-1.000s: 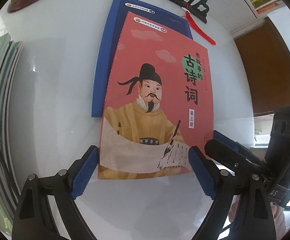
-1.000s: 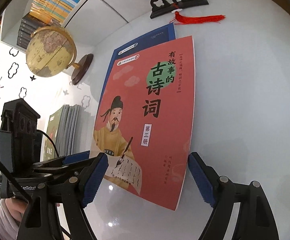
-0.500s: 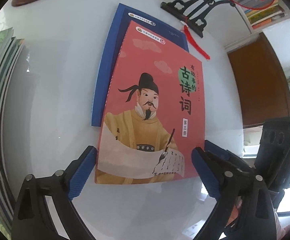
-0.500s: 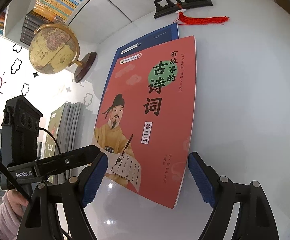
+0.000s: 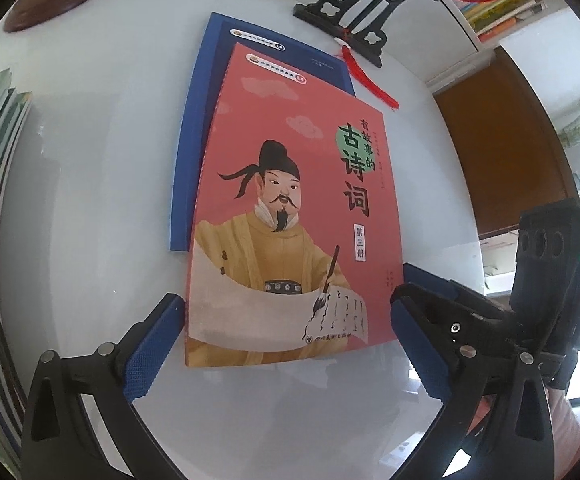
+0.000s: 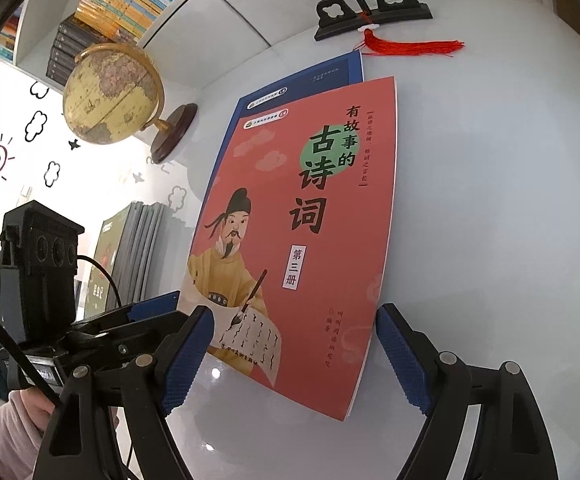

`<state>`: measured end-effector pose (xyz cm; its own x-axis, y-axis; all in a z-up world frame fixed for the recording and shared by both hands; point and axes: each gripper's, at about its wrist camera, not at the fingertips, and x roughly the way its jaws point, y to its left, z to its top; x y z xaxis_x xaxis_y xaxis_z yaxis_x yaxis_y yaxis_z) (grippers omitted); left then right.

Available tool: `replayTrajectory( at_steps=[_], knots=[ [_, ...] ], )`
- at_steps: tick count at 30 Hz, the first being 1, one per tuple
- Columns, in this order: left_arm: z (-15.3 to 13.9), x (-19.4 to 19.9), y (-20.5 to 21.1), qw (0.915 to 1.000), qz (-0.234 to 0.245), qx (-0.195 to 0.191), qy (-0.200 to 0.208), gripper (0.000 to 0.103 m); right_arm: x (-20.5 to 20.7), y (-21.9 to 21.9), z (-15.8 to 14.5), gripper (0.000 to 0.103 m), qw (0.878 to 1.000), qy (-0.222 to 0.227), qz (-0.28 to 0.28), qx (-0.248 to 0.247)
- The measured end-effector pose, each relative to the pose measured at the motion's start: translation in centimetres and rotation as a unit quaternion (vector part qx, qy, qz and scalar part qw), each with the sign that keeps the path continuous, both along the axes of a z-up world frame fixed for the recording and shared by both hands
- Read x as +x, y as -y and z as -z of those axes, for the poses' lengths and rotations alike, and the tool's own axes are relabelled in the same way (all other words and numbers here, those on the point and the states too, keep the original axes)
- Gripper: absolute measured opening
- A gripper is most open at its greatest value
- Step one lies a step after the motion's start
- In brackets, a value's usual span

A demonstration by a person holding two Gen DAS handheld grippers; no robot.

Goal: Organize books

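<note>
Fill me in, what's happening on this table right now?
A person holds a gripper in each hand over a red book that lies skewed on top of a blue book on the white table. The left gripper has just been opening its jaws, which now straddle the red book's near edge without pressing on it. The right gripper waits open beside it. More books are gathered off to the left, near a globe.

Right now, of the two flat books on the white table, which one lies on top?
The red book with the painted poet lies on top; the dark blue book shows only along its left and far edges beneath it.
</note>
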<state>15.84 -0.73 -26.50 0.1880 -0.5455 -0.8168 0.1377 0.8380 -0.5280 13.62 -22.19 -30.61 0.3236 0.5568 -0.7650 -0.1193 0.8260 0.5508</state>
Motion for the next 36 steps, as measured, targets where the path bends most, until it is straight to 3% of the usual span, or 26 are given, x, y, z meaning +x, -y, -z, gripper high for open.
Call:
replayTrajectory(
  at_steps=[9,13,17,18,20,22,24,25,27,30,32,34,36],
  knots=[
    [0.1,0.4,-1.1,0.9989,-0.026,-0.040,0.002,0.102,-0.4,0.3,0.1,0.082,1.000,0.001,0.006,0.005],
    [0.2,2.2,-2.0,0.9965,-0.069,-0.041,-0.021,0.102,-0.1,1.1,0.0,0.082,1.000,-0.001,0.021,0.010],
    [0.2,3.7,-1.2,0.9960,-0.080,-0.036,-0.017,0.101,1.6,1.5,0.0,0.082,0.999,0.002,0.038,0.020],
    [0.1,3.8,-0.8,0.9966,-0.078,-0.020,-0.013,0.097,2.0,1.4,0.0,0.082,0.999,0.003,0.039,0.020],
    [-0.2,3.5,0.2,0.9968,-0.073,0.032,-0.003,0.079,2.8,1.0,0.0,0.082,0.999,0.007,0.032,0.027],
    [-0.3,2.9,0.4,0.9957,-0.066,0.065,-0.002,0.059,3.0,0.3,-0.1,0.066,1.000,0.009,0.021,0.014],
    [-0.2,2.2,-0.1,0.9953,-0.064,0.071,-0.010,0.048,2.9,-0.2,-0.4,0.047,0.999,-0.001,0.018,-0.033],
    [-0.1,1.6,-0.7,0.9956,-0.064,0.066,-0.017,0.043,2.7,0.1,-0.5,0.045,0.999,-0.009,0.017,-0.040],
    [-0.1,0.5,-1.6,0.9959,-0.065,0.059,-0.021,0.034,2.0,1.5,-0.7,0.034,1.000,-0.010,0.019,-0.001],
    [-0.7,-0.9,-2.0,0.9969,-0.057,0.051,-0.017,0.033,0.6,3.1,-1.5,0.030,0.997,-0.003,0.002,0.079],
    [-1.2,-2.1,-1.5,0.9969,-0.038,0.068,-0.010,0.033,-0.8,3.2,-2.7,0.030,0.990,0.014,-0.034,0.135],
    [-1.3,-3.4,-1.0,0.9972,-0.019,0.071,-0.007,0.033,-1.9,2.8,-3.3,0.030,0.990,0.018,-0.057,0.131],
    [-1.2,-4.2,-1.3,0.9980,-0.023,0.057,-0.015,0.033,-2.4,2.4,-2.9,0.030,0.995,0.009,-0.051,0.086]
  ],
)
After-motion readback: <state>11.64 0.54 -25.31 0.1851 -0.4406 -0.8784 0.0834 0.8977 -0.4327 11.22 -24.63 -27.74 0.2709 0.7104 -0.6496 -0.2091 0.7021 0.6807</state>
